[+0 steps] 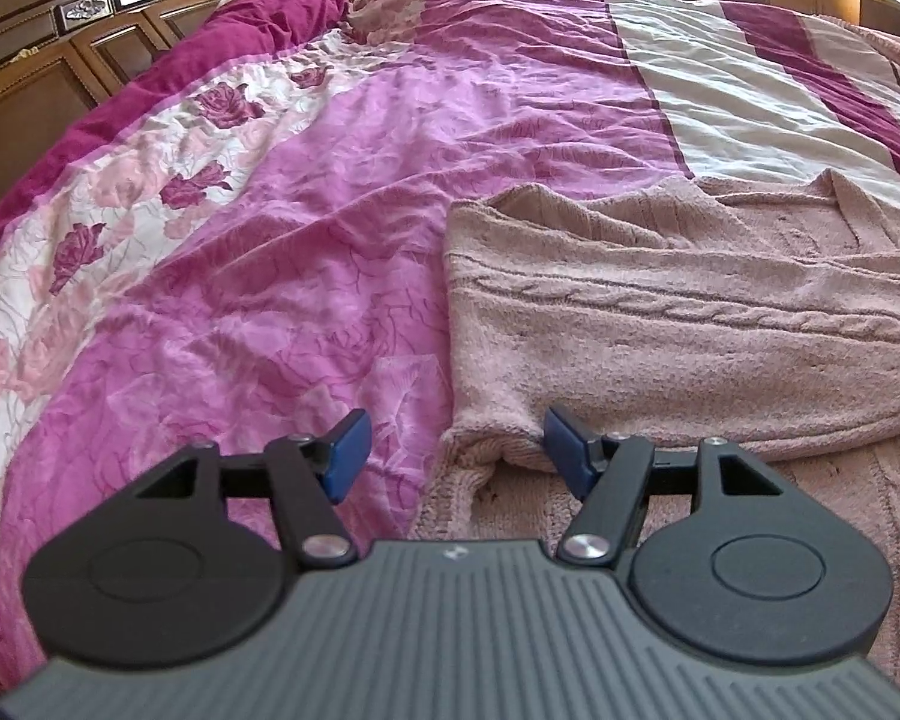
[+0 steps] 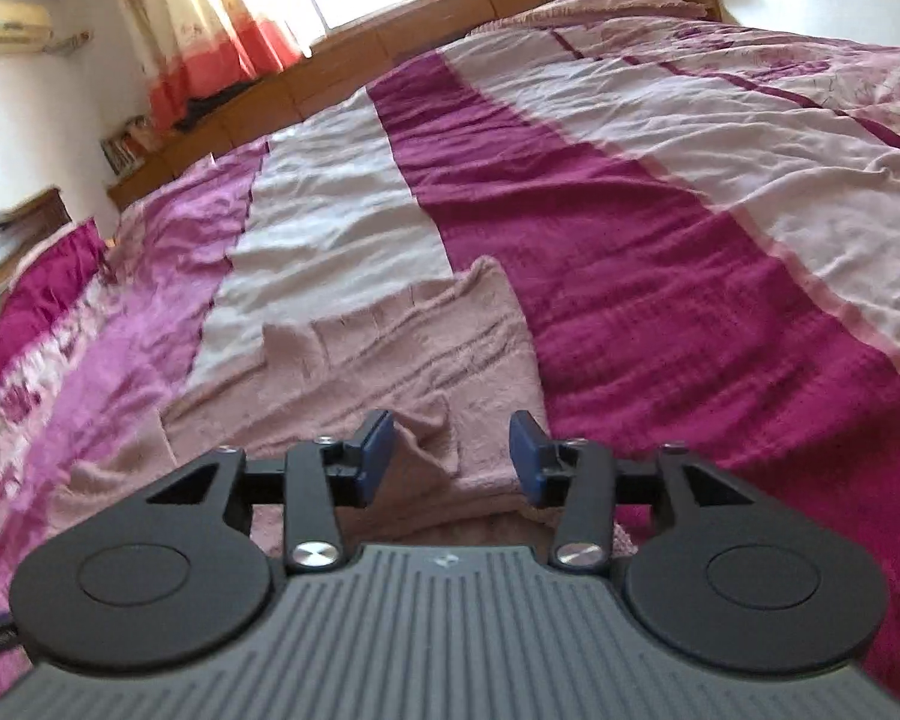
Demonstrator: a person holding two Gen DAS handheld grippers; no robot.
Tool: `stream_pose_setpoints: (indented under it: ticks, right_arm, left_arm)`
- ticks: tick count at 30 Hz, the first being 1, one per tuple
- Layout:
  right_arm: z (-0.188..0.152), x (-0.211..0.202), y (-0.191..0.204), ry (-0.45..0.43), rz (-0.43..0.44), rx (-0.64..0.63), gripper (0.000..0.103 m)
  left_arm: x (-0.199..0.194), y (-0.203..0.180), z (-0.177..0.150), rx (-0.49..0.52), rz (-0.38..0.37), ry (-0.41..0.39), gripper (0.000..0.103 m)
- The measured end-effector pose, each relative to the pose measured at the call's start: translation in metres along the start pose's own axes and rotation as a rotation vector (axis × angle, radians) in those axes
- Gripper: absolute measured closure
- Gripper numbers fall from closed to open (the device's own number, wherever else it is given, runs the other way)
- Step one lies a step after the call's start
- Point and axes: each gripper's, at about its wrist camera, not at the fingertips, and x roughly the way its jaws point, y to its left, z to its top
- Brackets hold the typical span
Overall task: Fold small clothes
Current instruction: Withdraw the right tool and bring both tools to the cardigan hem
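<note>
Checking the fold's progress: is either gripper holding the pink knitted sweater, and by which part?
Nothing is held. The left gripper and right gripper stand open over the pink knitted sweater.

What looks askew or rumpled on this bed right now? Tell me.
The pink knit sweater lies only partly folded: its near left corner bunches up between the open left gripper pads, and a flap ridges up before the open right gripper. The bedspread is wrinkled. Nothing looks damaged.

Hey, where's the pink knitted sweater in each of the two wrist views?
Left wrist: pink knitted sweater fills the lower right, its folded corner between the open blue pads.
Right wrist: it lies centre, just beyond the open pads.
Shared landmark: the white stripe of the bedspread behind the sweater.
</note>
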Motion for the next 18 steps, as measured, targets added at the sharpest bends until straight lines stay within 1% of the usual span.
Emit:
stream_pose_setpoints:
  ticks: [4,6,8,11,14,18]
  right_arm:
    - [0.003,-0.013,0.015,-0.049,0.068,-0.032,0.05]
    - [0.001,-0.013,0.025,-0.041,0.107,-0.068,0.047]
    - [-0.005,-0.008,0.036,-0.015,0.132,-0.111,0.045]
    - [-0.016,0.003,0.043,0.031,0.134,-0.145,0.043]
    - [-0.027,0.018,0.038,0.086,0.1,-0.141,0.042]
    - [-0.033,0.023,0.034,0.077,0.116,-0.155,0.041]
  left_arm:
    - [0.001,-0.001,-0.001,-0.002,0.003,0.003,0.037]
    - [0.002,-0.001,-0.002,-0.004,0.005,0.004,0.037]
    - [0.002,-0.001,-0.002,-0.003,0.006,0.004,0.037]
    - [0.003,-0.001,-0.003,-0.001,0.006,0.002,0.036]
    - [0.003,-0.001,-0.005,-0.001,0.002,0.001,0.036]
    - [0.003,0.0,-0.004,-0.002,0.001,0.001,0.036]
